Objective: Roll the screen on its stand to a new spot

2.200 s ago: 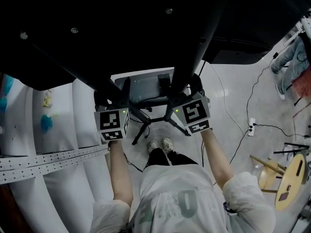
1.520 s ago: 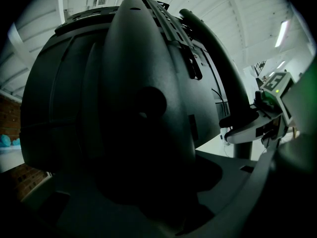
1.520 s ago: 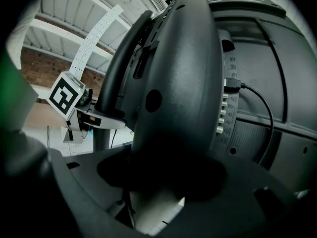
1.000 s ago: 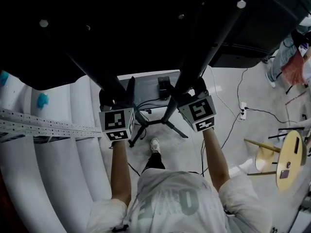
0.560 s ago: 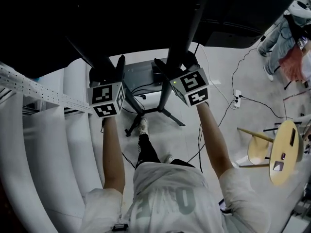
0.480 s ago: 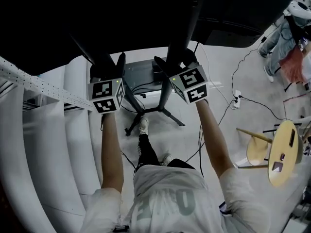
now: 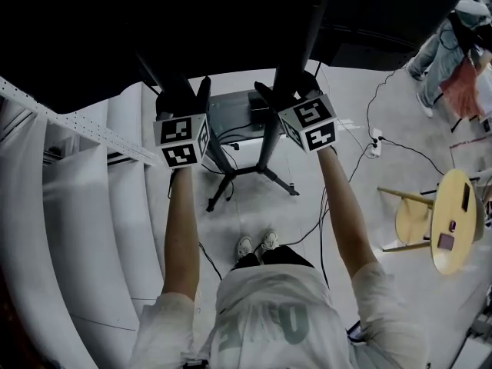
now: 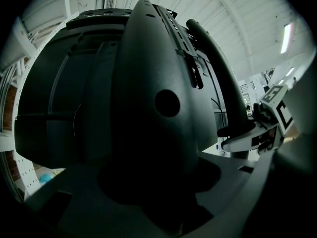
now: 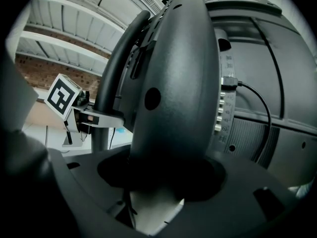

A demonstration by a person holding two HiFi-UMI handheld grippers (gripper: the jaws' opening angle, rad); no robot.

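Observation:
The big black screen [image 7: 231, 21] fills the top of the head view, seen from behind on its wheeled stand [image 7: 246, 171] with two dark uprights. My left gripper [image 7: 181, 98] is shut on the left upright [image 8: 153, 108], which fills the space between its jaws. My right gripper [image 7: 286, 91] is shut on the right upright [image 9: 173, 93], beside the screen's back panel [image 9: 267, 83] with its ports and a cable. Each gripper view shows the other gripper's marker cube [image 8: 275, 108] [image 9: 62, 100] to the side. The stand's spread legs rest on the pale floor ahead of my feet [image 7: 256, 244].
White ribbed panels [image 7: 84, 206] and a perforated rail [image 7: 69, 125] run along the left. Cables and a power strip [image 7: 375, 141] lie on the floor to the right. A round wooden stool [image 7: 453, 217] stands at the right, with a person [image 7: 453, 44] beyond it.
The screen and stand have rolled along with both grippers still on the uprights. The white panels and rail have slid past on the left. My feet have come together behind the stand.

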